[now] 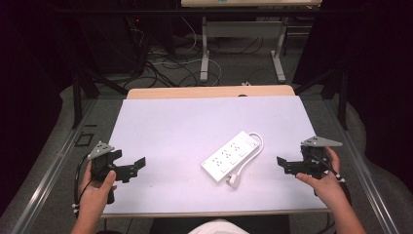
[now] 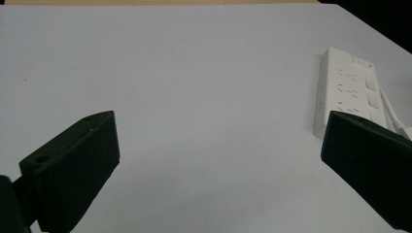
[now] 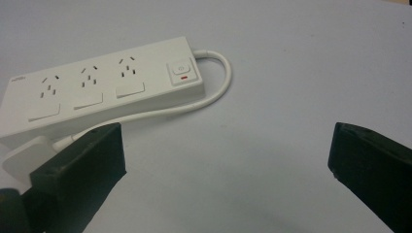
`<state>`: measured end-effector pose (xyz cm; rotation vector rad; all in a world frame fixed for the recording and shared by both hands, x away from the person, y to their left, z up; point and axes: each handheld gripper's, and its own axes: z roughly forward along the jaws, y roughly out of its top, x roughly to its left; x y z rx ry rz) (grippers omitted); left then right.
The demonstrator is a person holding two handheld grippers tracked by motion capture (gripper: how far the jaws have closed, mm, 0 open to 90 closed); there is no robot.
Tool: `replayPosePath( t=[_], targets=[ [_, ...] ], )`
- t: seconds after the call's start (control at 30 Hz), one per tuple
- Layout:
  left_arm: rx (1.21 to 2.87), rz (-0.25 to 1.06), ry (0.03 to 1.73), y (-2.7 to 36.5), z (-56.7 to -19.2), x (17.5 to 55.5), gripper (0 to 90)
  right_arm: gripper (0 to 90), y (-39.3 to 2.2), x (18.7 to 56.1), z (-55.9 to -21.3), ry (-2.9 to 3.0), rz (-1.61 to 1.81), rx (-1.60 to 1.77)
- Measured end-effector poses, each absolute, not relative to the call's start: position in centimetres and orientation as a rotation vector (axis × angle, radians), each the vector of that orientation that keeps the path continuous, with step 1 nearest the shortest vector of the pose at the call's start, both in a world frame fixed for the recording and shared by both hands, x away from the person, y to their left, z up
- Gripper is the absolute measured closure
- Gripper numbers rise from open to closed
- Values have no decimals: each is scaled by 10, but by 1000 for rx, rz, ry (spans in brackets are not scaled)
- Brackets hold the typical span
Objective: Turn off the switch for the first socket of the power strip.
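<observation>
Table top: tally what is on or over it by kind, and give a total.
Power strip, white, with its cord and plug: 1
Grippers, black, jaws open: 2, the left gripper and the right gripper
Total: 3

You get even overhead light on the white table point(image 1: 160, 126), no glare, only soft shadows. Surroundings in the high view fall off dark with a purple cast. Both gripper views look soft, near jaws slightly blurred.
</observation>
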<state>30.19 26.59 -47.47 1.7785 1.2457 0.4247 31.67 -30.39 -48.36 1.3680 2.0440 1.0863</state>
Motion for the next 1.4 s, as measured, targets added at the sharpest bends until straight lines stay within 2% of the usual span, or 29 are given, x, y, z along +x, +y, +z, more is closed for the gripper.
replayPosePath(
  t=[0.53,0.8,0.87,1.23,1.4],
  targets=[
    [1797,421,1237,264,-476,300,4,11,-281,322,-483,2118,1073,1297],
    [1789,423,1236,264,-475,299,4,74,-273,327,-469,2120,1081,1285],
    [1781,426,1236,265,-475,298,5,173,-272,328,-466,2140,1062,1279],
    [1779,427,1235,264,-474,297,4,291,-265,338,-456,2192,1038,1229],
    [1776,423,1235,265,-473,297,4,311,-258,342,-453,2225,1032,1210]
  ],
)
